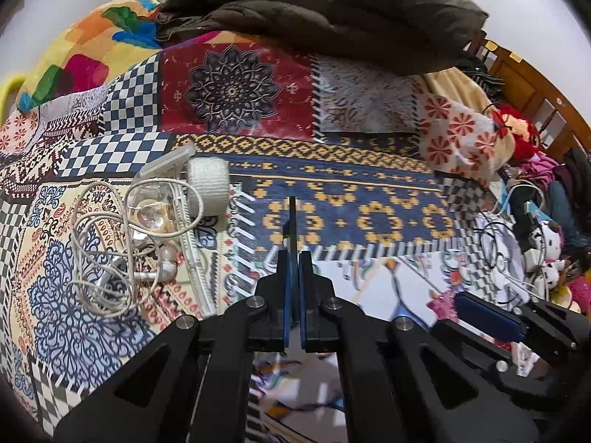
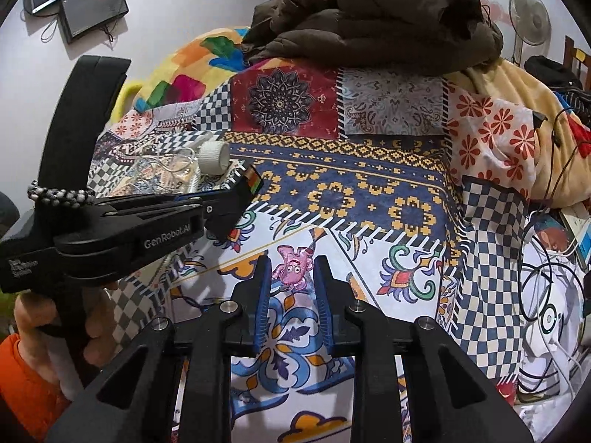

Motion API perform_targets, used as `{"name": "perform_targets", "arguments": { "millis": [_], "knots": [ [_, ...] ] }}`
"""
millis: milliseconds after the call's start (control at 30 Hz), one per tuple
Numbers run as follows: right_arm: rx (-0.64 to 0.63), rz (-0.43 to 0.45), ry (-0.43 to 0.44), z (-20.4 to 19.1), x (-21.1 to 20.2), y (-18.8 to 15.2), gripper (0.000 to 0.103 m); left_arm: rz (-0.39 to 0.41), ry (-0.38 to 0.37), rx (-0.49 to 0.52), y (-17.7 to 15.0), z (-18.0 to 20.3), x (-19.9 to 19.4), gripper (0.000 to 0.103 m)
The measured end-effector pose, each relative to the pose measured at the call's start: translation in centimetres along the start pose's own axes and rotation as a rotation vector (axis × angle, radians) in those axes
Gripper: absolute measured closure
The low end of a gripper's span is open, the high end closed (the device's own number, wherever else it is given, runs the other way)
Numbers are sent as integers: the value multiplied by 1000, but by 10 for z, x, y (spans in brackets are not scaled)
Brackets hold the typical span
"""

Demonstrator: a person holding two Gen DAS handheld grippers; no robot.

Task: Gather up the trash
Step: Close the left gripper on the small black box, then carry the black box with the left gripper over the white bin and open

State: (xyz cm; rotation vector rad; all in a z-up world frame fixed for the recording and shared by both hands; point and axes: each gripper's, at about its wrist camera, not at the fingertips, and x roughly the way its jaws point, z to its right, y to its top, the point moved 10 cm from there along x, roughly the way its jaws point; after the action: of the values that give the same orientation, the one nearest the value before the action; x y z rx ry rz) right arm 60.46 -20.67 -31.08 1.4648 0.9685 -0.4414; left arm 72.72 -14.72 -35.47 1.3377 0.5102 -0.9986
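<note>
1. We are holding a pink wrapper point(image 2: 293, 269) printed with a cartoon face in the right gripper point(image 2: 291, 264). It is sitting right between the tips of the jaws, filling the narrow gap from one blue pad to the other.
2. We are also holding a thin dark piece point(image 1: 292, 217) in the left gripper point(image 1: 292, 258). The jaws are pressing flat together on it, and it is sticking straight out past their tips. From the right wrist its end is showing red, green and orange stripes.
3. Both pieces are hanging over the patchwork bedspread point(image 2: 369, 192), which is spreading below and ahead of both sets of jaws.
4. Left of the left jaws and just ahead of them, a tangle of white cord point(image 1: 96, 258) is lying on the bed among clear plastic scraps. A white ribbed cap point(image 1: 207, 186) is resting on its side at the far edge of that heap.
5. The left gripper is reaching in from the left of the right jaws, and a hand point(image 2: 55, 317) in an orange sleeve point(image 2: 22, 387) is gripping its handle.
6. Far ahead of both jaws, a brown padded jacket point(image 1: 332, 11) is lying bunched at the far side of the bed.
7. Well to the right of the right jaws, black and white cables point(image 2: 539, 295) are looping over the bed's edge, and white plush toys point(image 1: 550, 236) are sitting beside them.
</note>
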Motion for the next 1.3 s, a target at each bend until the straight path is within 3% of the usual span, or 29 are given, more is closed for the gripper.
{"name": "perform_targets", "arguments": {
  "millis": [200, 633, 1300],
  "knots": [
    [2, 23, 14, -5, -26, 10, 82, 9, 17, 33, -7, 17, -33, 101],
    [1, 74, 43, -34, -109, 12, 82, 102, 97, 61, -22, 40, -160, 101],
    [-101, 119, 101, -111, -225, -37, 82, 228, 250, -33, -110, 9, -347, 101]
  ]
}}
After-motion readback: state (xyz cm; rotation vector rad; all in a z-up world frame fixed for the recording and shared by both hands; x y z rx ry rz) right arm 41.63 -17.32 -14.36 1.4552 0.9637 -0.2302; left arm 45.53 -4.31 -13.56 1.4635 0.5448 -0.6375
